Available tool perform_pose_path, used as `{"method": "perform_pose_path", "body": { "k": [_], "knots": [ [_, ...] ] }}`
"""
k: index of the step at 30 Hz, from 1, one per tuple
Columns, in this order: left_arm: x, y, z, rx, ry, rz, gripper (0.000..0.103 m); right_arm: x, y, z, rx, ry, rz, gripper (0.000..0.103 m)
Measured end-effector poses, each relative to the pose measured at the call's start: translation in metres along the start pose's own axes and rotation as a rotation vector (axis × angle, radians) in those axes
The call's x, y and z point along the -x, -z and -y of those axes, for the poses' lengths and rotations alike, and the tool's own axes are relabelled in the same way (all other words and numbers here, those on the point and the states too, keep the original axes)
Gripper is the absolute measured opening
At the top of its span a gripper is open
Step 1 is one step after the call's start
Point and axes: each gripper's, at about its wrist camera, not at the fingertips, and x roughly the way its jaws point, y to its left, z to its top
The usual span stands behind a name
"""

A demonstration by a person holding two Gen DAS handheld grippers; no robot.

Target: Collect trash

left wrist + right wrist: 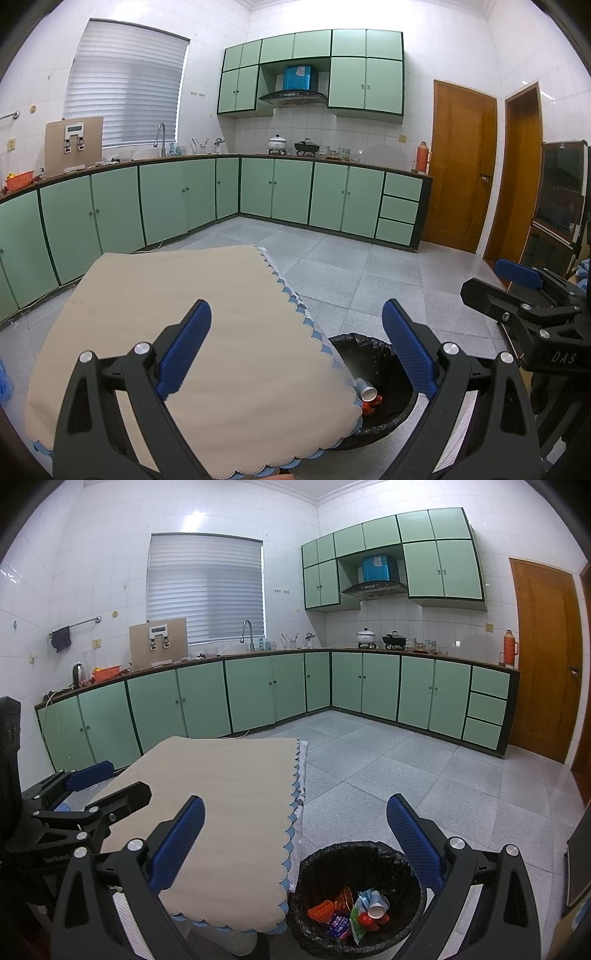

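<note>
Green-cabinet kitchen; beige scalloped worktop (225,812); round black-lined bin (402,860), crumpled wrappers (343,912), paper cup (378,906); left tool (297,350), right tool (295,845) wide.

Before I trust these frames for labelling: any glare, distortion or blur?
Left wrist view: strong fisheye bending of the counter, black corners, sharp focus. Right wrist view: same bending, ceiling-light glare on the wall tiles, trash bin contents clear.

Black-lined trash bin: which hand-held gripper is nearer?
Right. The right hand-held gripper hangs open directly above the black-lined trash bin. The left hand-held gripper, also open, sits over the beige scalloped tablecloth, with the bin off to its right.
</note>
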Motion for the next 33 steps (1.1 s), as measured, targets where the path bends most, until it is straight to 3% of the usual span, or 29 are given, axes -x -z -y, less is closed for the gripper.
{"method": "perform_pose_path", "body": {
  "k": [33],
  "knots": [
    [0.0024,-0.0011,-0.0001,0.003,-0.003,0.006,0.091,-0.0006,-0.0030,-0.0006,0.007,-0.004,0.003,0.097]
  ]
}}
